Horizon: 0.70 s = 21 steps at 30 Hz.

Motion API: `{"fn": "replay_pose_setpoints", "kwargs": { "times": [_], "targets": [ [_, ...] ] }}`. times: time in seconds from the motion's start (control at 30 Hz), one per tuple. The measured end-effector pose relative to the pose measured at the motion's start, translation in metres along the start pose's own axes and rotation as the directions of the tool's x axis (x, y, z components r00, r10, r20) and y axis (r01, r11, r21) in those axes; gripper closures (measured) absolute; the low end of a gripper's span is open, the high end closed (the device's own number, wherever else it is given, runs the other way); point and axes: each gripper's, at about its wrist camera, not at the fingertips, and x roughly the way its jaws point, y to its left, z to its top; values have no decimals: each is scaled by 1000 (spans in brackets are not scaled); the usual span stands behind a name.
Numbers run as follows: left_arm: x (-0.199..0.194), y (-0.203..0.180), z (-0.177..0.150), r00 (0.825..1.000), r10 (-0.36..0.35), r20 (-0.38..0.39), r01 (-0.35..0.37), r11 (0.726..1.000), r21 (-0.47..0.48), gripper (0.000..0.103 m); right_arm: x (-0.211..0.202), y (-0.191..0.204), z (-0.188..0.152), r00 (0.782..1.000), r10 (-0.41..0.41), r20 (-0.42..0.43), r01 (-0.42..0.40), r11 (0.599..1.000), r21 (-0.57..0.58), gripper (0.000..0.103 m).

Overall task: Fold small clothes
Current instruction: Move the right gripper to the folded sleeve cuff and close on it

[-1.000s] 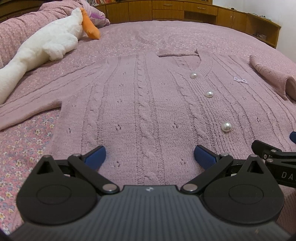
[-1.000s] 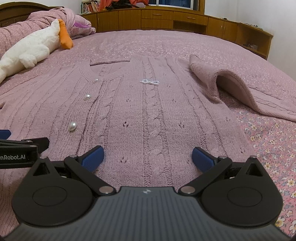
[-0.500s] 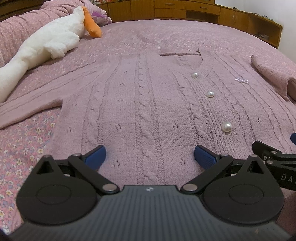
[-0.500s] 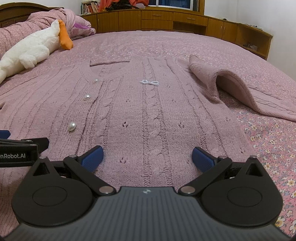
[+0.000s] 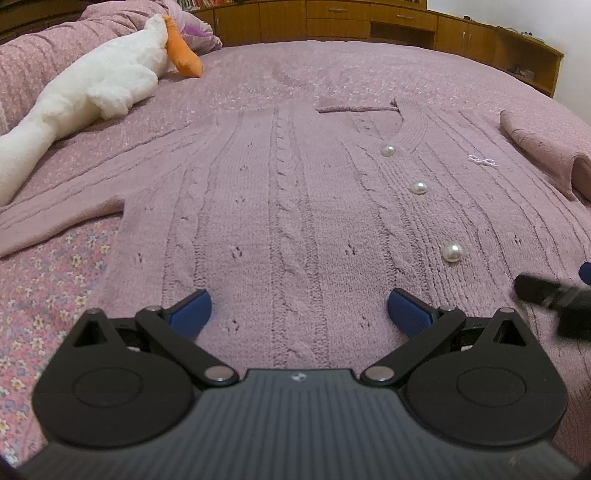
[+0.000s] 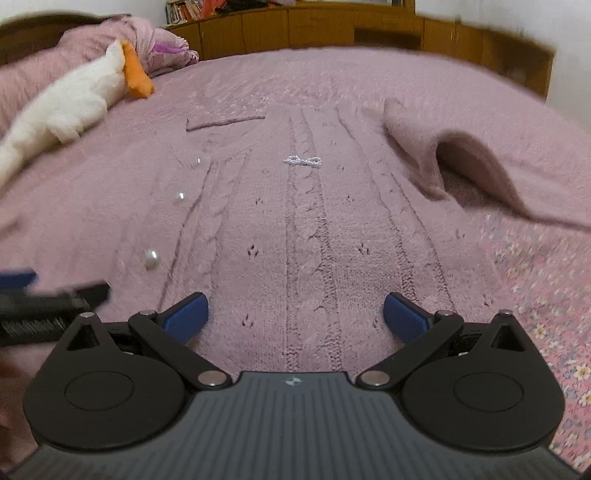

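Note:
A pink cable-knit cardigan [image 5: 288, 206] [image 6: 306, 229] with pearl buttons [image 5: 453, 253] lies front-up and spread flat on the bed. Its left sleeve [image 5: 55, 218] stretches out to the left. Its right sleeve [image 6: 454, 162] is bunched and humped up. My left gripper [image 5: 299, 310] stands open over the hem's left half, nothing between its blue pads. My right gripper [image 6: 295, 314] is open over the hem's right half, also empty. Each gripper shows at the edge of the other's view, the right one [image 5: 554, 295] and the left one [image 6: 44, 299] both blurred.
A white plush goose [image 5: 88, 88] with an orange beak lies at the far left on a pink pillow. The bedspread [image 5: 48, 302] is pink with small flowers. Wooden cabinets [image 5: 369, 22] run along the far side of the bed.
Both grippers have lifted and tilted a little, so the cardigan sits lower in view. The right wrist view is now motion-blurred. Both stay open and the cardigan has not moved.

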Motion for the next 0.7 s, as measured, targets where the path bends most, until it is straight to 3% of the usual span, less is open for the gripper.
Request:
{"fn": "replay_pose_setpoints", "kwargs": {
  "times": [0.13,0.27,0.4,0.57,0.7],
  "targets": [
    [-1,0,-1,1000,-2,3,2,1000,0,0,-13,-46,26,986,167,-26,-155,954,255,0],
    [-1,2,-3,1000,-27,12,27,1000,14,0,-28,-89,45,979,202,39,-202,915,349,0],
    [0,1,-3,1000,-24,19,24,1000,21,0,-36,-132,59,990,106,88,-133,896,423,0],
    [0,2,-6,999,-30,34,29,999,21,0,-37,-186,60,985,-67,156,-44,789,613,0],
    [0,2,-7,999,-30,42,29,999,25,0,-23,-213,60,972,-199,123,58,714,698,0]
  ]
}}
